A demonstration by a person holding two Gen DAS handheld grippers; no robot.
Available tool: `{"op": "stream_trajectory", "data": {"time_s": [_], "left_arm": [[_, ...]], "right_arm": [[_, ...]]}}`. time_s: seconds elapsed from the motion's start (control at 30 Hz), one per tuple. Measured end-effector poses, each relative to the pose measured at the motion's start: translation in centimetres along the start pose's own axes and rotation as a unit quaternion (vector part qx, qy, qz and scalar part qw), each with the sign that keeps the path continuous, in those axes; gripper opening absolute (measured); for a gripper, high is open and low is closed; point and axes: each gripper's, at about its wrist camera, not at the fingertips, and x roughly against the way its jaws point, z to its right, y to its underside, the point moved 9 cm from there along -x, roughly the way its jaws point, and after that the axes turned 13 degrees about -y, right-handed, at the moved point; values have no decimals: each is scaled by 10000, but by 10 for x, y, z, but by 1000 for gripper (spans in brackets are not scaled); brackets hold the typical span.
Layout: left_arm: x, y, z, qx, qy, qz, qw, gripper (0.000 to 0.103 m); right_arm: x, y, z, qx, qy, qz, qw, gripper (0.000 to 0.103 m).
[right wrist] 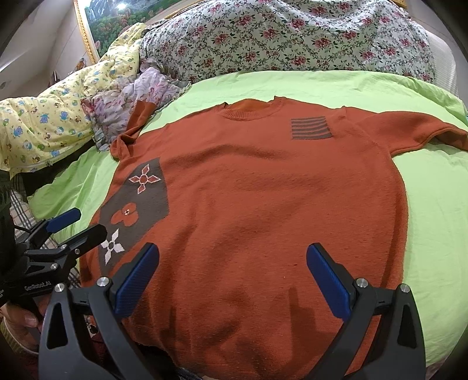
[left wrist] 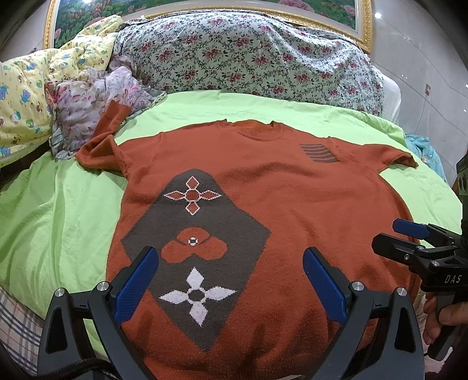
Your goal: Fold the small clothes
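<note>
An orange knitted sweater [left wrist: 292,198] with a grey diamond flower pattern lies flat, front up, on a green bedsheet [left wrist: 58,210]. It also shows in the right wrist view [right wrist: 263,190]. Its left sleeve [left wrist: 109,122] runs up onto a pile of floral cloth; its right sleeve [right wrist: 415,128] lies flat. My left gripper [left wrist: 231,269] is open above the lower left of the sweater, over the pattern. My right gripper [right wrist: 232,269] is open above the lower right part. Each gripper shows in the other's view: the right gripper [left wrist: 395,236], the left gripper [right wrist: 84,225]. Both hold nothing.
A floral quilt [left wrist: 248,58] is heaped at the head of the bed. A yellow cartoon-print blanket [left wrist: 26,93] and crumpled pale floral cloth [left wrist: 96,93] lie at the back left. A gold-framed picture [left wrist: 362,26] hangs behind. A plaid fabric [left wrist: 17,321] shows at the bed's near left edge.
</note>
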Motion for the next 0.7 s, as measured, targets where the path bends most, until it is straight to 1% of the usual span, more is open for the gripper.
{"op": "stream_trajectory", "data": {"time_s": [0.1, 0.23, 0.4, 0.53, 0.7], "left_arm": [[-1, 1, 1, -48, -26, -20, 10000, 100], [-2, 3, 1, -56, 17, -169, 9998, 100], [-2, 3, 2, -71, 20, -208, 9998, 100], [-2, 2, 3, -64, 35, -141, 9999, 100], [-3, 4, 5, -88, 76, -261, 9996, 100]], "right_arm": [[-1, 1, -1, -7, -19, -6, 10000, 101], [-1, 1, -1, -11, -14, -7, 10000, 101], [0, 1, -3, -12, -29, 30, 10000, 101], [1, 0, -2, -32, -34, 42, 10000, 101], [1, -1, -2, -29, -30, 42, 10000, 101]]}}
